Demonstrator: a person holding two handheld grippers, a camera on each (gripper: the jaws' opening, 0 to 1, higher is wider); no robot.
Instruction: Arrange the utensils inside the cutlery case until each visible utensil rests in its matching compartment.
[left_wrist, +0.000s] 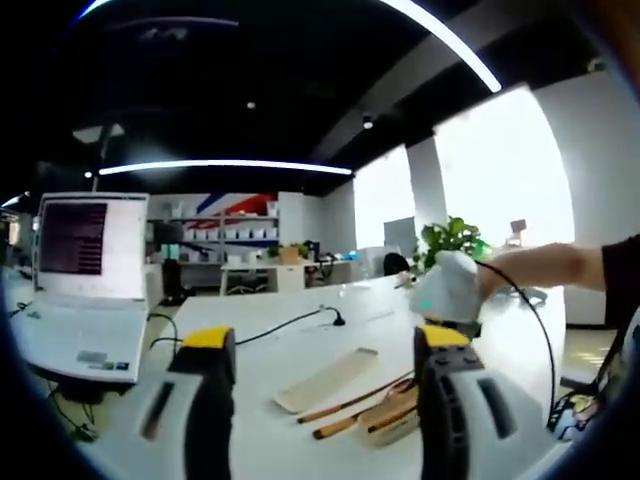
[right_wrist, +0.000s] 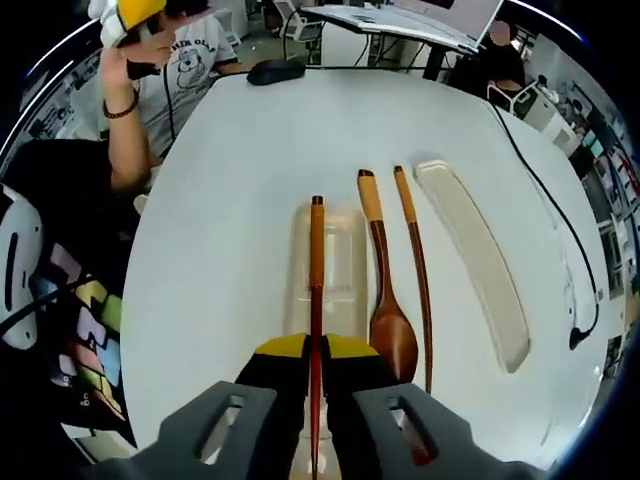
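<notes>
Right gripper view: the right gripper has its jaws pinched on a chopstick, held lengthwise above the clear cutlery case on the white table. Just right of the case lie a wooden spoon and a second chopstick, then the case lid. The step is judged to be lowering the held chopstick into its slot: keep it parallel to the case walls and release low. Open table lies left; the near edge is close. Left gripper view: the left gripper hovers with jaws spread, empty, with a laptop beyond.
</notes>
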